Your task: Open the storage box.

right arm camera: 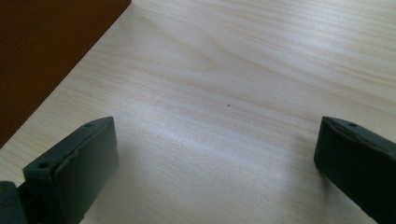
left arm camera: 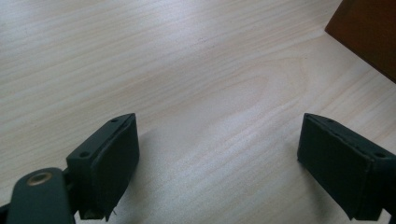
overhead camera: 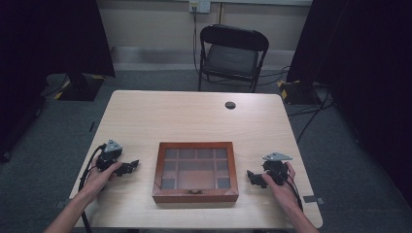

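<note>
Left gripper (overhead camera: pixel 130 167) and right gripper (overhead camera: pixel 252 177) are resting released, flanking the box (overhead camera: pixel 195 194); both are grasping nothing.

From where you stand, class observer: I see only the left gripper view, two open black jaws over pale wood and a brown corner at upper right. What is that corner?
Observer: It belongs to a wooden box with a glass lid, lying closed on the table.
Operator: Is the other gripper touching it?
Observer: No. The right gripper rests apart from the box's right side, jaws open.
Operator: Anything beyond the table?
Observer: A black folding chair stands at the far edge.
</note>
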{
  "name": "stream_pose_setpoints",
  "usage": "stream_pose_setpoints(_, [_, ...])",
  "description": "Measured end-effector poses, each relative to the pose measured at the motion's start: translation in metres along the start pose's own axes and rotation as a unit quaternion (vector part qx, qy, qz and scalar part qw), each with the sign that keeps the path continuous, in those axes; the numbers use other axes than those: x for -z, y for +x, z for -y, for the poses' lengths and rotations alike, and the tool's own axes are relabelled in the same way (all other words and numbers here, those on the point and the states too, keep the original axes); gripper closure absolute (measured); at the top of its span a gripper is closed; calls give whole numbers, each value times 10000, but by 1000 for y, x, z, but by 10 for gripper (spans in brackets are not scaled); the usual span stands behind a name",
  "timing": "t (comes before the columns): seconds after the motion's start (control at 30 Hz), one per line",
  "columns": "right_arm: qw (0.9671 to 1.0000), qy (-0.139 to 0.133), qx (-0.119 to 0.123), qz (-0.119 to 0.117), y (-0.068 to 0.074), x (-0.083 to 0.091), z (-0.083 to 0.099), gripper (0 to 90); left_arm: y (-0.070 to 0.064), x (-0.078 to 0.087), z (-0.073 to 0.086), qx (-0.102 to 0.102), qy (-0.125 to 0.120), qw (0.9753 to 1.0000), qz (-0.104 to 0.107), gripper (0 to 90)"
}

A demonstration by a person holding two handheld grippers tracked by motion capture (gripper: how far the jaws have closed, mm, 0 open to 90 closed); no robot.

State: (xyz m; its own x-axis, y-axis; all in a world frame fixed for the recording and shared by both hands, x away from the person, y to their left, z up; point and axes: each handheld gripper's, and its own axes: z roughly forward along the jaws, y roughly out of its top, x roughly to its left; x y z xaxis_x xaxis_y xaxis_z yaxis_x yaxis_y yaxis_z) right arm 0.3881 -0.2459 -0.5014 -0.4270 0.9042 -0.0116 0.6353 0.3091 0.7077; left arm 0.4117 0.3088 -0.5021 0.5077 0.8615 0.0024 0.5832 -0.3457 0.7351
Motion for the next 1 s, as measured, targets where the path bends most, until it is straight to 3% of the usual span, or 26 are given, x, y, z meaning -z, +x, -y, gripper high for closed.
stream_pose_setpoints(0.27, [10000, 15, 16, -17, 0, 0, -1, 0, 0, 0, 0, 7, -2, 10000, -1, 123])
stream_pose_setpoints(0.37, [10000, 55, 42, -16, 0, 1, -3, 54, 0, 0, 0, 9, -2, 10000, 0, 123])
stream_pose_setpoints(0.4, [10000, 13, 40, -15, 1, 2, -6, 165, 0, 0, 0, 1, -1, 10000, -5, 123])
stream_pose_setpoints(0.5, [10000, 35, 86, 19, 3, 3, -7, 138, 0, 0, 0, -7, 0, 10000, -8, 123])
stream_pose_setpoints(0.53, [9999, 76, 86, -41, 3, 3, -7, 185, 0, 0, 0, -1, 0, 10000, -4, 123])
stream_pose_setpoints(0.67, [9999, 85, 130, -68, 4, 7, -13, 222, 0, 0, 0, 4, -2, 10000, -4, 123])
stream_pose_setpoints(0.97, [9985, 231, 176, -465, 8, 15, -25, 274, 0, 0, 0, 4, -2, 10000, -2, 123])
stream_pose_setpoints(1.0, [9979, 210, 153, -594, 9, 17, -28, 290, 0, 0, 0, 11, 0, 10000, 11, 123])
